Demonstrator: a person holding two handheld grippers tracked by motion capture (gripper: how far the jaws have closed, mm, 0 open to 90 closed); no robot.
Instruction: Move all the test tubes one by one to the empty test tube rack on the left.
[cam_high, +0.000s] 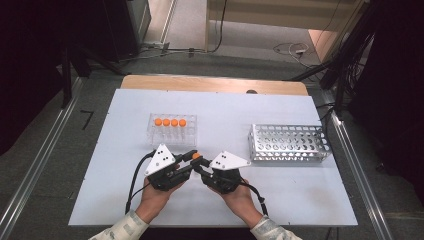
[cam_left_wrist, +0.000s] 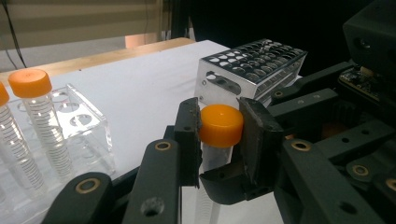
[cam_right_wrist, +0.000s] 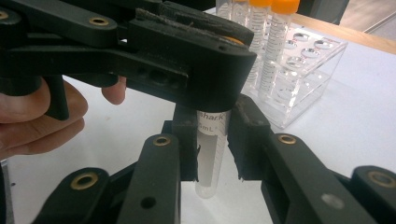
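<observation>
While left fingers (cam_left_wrist: 219, 128) clench the tube's orange cap (cam_left_wrist: 220, 125), right fingers (cam_right_wrist: 212, 135) (barely parted) flank its body.

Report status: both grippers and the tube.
Left gripper shut on tube's orange cap. Right gripper around the tube, right pad apart. Nothing in the way.

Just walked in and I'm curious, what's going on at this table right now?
A person is passing an orange-capped tube between two handheld grippers above the white table. The left gripper is clamped on the cap, while the right gripper brackets the clear body, its pads barely apart from it. Four more capped tubes stand in a clear rack; a metal rack sits to the right.
</observation>
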